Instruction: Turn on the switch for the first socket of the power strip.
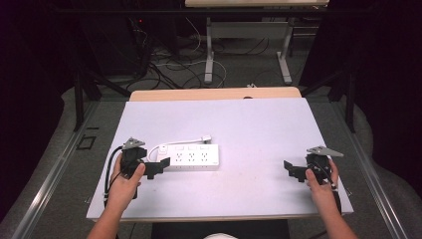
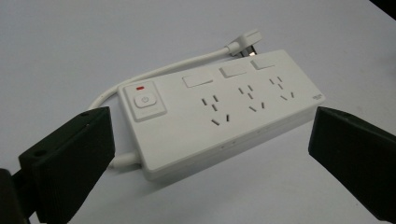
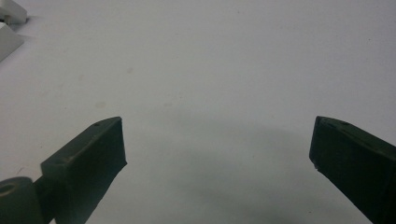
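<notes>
I see the strip (image 1: pixel 190 157) left of centre in the high view, long axis across the bench (image 1: pixel 259 129). My left claw (image 1: pixel 158 168), spread, sits at its near-left end, far nearer than the spread right claw (image 1: pixel 294 171).

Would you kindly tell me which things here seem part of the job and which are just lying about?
Likely the job:
- white plastic power strip with its white cord and plug
- left tool, open beside it
- right tool, open

Lying about:
- cables on the floor
</notes>
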`<state>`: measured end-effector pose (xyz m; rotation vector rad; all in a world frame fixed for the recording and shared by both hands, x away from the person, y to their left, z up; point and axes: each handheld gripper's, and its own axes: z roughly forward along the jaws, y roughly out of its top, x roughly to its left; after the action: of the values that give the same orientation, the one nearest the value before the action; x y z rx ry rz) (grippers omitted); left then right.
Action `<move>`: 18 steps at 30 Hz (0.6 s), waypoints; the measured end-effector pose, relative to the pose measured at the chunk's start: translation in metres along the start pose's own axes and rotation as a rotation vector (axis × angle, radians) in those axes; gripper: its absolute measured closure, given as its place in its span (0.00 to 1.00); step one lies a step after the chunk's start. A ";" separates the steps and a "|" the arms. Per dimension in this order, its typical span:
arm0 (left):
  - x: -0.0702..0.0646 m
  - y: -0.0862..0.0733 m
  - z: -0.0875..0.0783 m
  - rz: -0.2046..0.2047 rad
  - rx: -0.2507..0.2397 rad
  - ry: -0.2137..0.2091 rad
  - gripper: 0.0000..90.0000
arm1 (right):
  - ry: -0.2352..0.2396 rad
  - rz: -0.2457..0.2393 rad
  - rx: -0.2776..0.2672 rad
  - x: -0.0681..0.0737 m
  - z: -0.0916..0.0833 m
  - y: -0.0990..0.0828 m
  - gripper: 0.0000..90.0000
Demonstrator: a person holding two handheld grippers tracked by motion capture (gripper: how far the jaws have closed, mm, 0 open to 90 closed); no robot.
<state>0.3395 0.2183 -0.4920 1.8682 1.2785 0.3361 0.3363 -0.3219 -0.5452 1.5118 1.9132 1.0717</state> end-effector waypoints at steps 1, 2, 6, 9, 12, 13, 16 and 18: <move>0.002 -0.001 -0.001 -0.004 -0.003 0.008 0.00 | 0.000 -0.002 -0.001 0.000 0.000 0.000 0.04; 0.004 -0.003 -0.002 -0.004 -0.009 0.019 0.00 | 0.000 0.001 0.000 0.000 0.000 0.000 0.04; 0.012 -0.009 -0.005 -0.011 -0.016 0.050 0.01 | 0.001 0.003 0.001 0.000 0.000 0.000 0.04; 0.018 -0.013 -0.007 -0.021 -0.020 0.072 0.01 | 0.001 -0.001 0.000 0.000 0.000 0.000 0.04; 0.024 -0.017 -0.008 -0.039 -0.023 0.084 0.01 | -0.001 0.000 -0.001 0.000 0.000 0.000 0.04; 0.027 -0.019 -0.009 -0.041 -0.022 0.087 0.01 | 0.001 -0.001 -0.001 0.000 0.000 0.000 0.04; 0.032 -0.023 -0.010 -0.056 -0.017 0.100 0.01 | 0.001 0.004 0.001 0.000 0.000 0.000 0.04; 0.035 -0.025 -0.011 -0.053 -0.021 0.119 0.01 | 0.000 0.005 0.002 0.000 0.000 0.000 0.04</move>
<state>0.3323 0.2577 -0.5122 1.8165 1.3964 0.4366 0.3362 -0.3214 -0.5456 1.5184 1.9128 1.0722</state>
